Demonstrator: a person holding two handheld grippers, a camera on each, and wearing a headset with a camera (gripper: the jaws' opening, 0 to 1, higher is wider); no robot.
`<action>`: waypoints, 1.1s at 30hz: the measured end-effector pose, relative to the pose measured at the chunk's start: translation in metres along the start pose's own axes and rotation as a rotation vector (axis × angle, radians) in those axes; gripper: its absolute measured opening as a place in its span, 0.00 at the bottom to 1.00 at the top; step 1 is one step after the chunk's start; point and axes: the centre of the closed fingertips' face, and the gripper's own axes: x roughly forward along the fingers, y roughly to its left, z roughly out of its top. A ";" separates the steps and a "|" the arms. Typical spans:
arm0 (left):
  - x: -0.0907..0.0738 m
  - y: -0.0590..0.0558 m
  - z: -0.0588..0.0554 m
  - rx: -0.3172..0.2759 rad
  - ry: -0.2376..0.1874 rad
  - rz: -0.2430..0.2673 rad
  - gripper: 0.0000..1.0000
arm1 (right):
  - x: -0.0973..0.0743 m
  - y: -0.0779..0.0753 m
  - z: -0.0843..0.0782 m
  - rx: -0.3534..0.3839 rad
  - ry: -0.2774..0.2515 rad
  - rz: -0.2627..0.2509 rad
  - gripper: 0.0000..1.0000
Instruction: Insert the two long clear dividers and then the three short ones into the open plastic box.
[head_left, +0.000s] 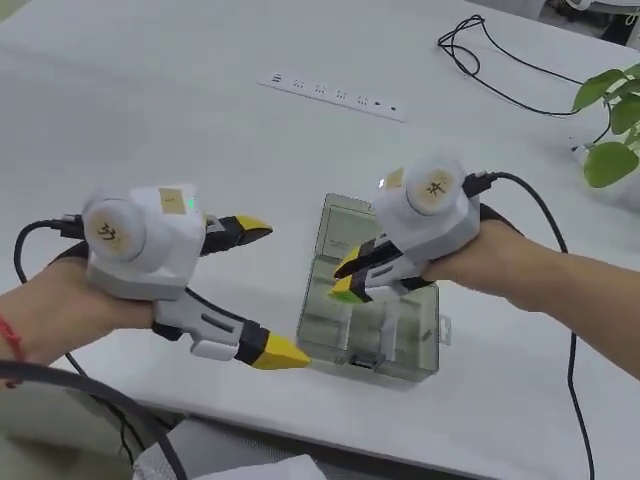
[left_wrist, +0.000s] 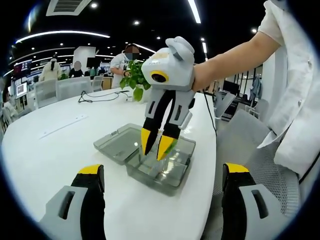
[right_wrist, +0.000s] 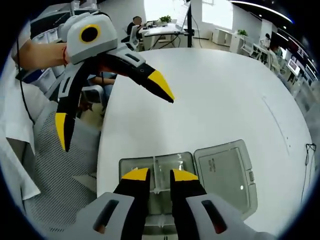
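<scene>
On a white table (head_left: 150, 120) in an open office the clear plastic box (head_left: 400, 360) lies open, lid (right_wrist: 225, 172) flat alongside. The right gripper (head_left: 342, 283) hides much of its inside in the head view; the right gripper view shows a thin clear divider (right_wrist: 156, 172) upright between the nearly closed fingers, grip uncertain. The left gripper (head_left: 283, 292) gapes wide, empty, beside the box.

Head view looking down over the plastic box (head_left: 395, 362), gripper views facing it closely from opposite sides
</scene>
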 end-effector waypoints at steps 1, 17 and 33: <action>0.000 0.000 0.000 0.000 0.002 0.000 1.00 | -0.003 0.000 0.001 0.003 -0.008 -0.003 0.18; -0.005 -0.002 0.003 0.006 0.008 0.007 1.00 | -0.045 0.003 -0.007 0.038 -0.082 -0.033 0.31; -0.005 -0.007 0.005 0.008 0.011 -0.003 1.00 | -0.085 0.008 -0.059 0.070 -0.045 -0.071 0.43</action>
